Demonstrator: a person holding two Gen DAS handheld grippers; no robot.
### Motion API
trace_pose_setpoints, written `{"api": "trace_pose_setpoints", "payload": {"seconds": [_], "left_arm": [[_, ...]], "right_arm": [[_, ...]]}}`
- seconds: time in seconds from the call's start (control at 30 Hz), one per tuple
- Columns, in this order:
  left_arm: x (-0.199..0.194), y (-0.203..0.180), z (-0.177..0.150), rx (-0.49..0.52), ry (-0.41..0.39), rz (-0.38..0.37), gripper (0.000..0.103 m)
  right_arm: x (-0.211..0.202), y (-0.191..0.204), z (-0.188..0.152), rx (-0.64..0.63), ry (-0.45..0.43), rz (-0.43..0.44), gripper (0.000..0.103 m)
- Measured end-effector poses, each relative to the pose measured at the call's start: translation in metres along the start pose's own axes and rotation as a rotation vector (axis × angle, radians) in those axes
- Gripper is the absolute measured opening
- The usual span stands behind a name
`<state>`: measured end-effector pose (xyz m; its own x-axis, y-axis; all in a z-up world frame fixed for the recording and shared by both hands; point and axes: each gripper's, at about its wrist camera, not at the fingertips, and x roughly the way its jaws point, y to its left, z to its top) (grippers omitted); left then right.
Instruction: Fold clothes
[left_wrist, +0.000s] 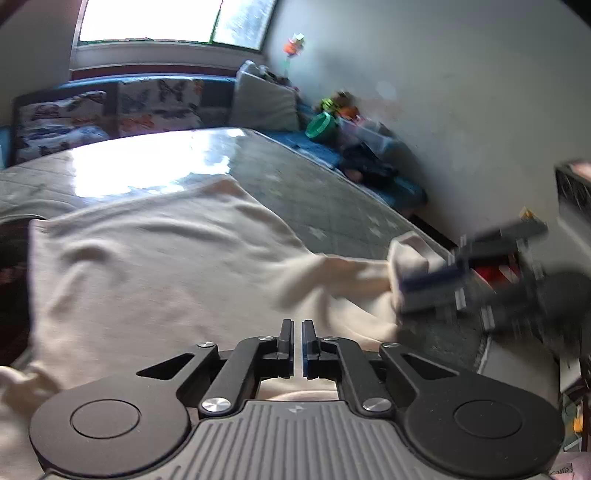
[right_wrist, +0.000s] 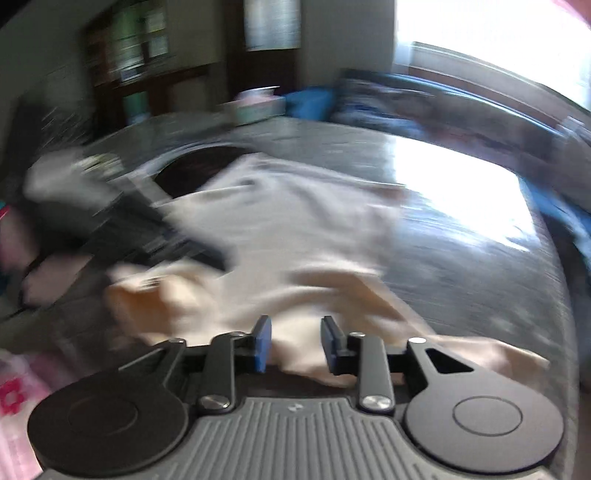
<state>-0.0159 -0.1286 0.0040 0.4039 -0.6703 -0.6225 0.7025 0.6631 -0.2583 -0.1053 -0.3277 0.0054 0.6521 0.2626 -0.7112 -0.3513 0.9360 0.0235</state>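
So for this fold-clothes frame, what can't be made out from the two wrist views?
- Right wrist view: motion blur smears everything; the cream garment shows no seams or edges, and the left gripper is only a dark streak.
- Left wrist view: the right gripper is blurred, so whether cloth sits between its fingers is unclear.
- Left wrist view: the left gripper body hides the garment's near hem.
- Left wrist view: window glare washes out the table surface.
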Motion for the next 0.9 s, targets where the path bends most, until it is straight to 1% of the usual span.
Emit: {"api": "trace_pose_setpoints", "payload": {"seconds": [0.1,0.17,0.27,0.4,0.47,0.67,0.7,0.77,0.83,0.9], "left_arm": [[0.01,-0.011,-0.006,0.017,0.033,-0.024,0.006],[0.016,-0.018,-0.008,0.032,0.057,-0.023,0.006],[0.022,-0.022,-0.012,0.042,0.081,-0.016,0.006],[0.025,-0.025,-0.011,0.044,0.094,-0.004,0.007],[0.026,-0.026,-0.01,0.048,0.097,-0.002,0.01],[0.027,-0.031,-0.009,0.073,0.106,0.008,0.015],[0.028,-0.032,-0.009,0.076,0.107,0.01,0.015],[0.029,-0.035,-0.009,0.084,0.108,0.014,0.018],[0.03,-0.037,-0.009,0.09,0.108,0.015,0.02],[0.031,-0.039,-0.009,0.098,0.108,0.018,0.022]], "right_arm": [[-0.004,-0.043,-0.001,0.134,-0.016,-0.114,0.03],[-0.003,-0.072,-0.003,0.209,-0.01,-0.182,0.031],[0.009,-0.107,-0.006,0.307,0.015,-0.25,0.034],[0.032,-0.142,-0.015,0.431,0.052,-0.3,0.04],[0.036,-0.149,-0.019,0.461,0.035,-0.31,0.041],[0.044,-0.144,-0.017,0.434,0.044,-0.32,0.04],[0.044,-0.142,-0.016,0.422,0.047,-0.325,0.038],[0.045,-0.137,-0.012,0.383,0.054,-0.345,0.028],[0.046,-0.136,-0.011,0.363,0.052,-0.347,0.008],[0.046,-0.136,-0.009,0.36,0.043,-0.34,0.004]]}}
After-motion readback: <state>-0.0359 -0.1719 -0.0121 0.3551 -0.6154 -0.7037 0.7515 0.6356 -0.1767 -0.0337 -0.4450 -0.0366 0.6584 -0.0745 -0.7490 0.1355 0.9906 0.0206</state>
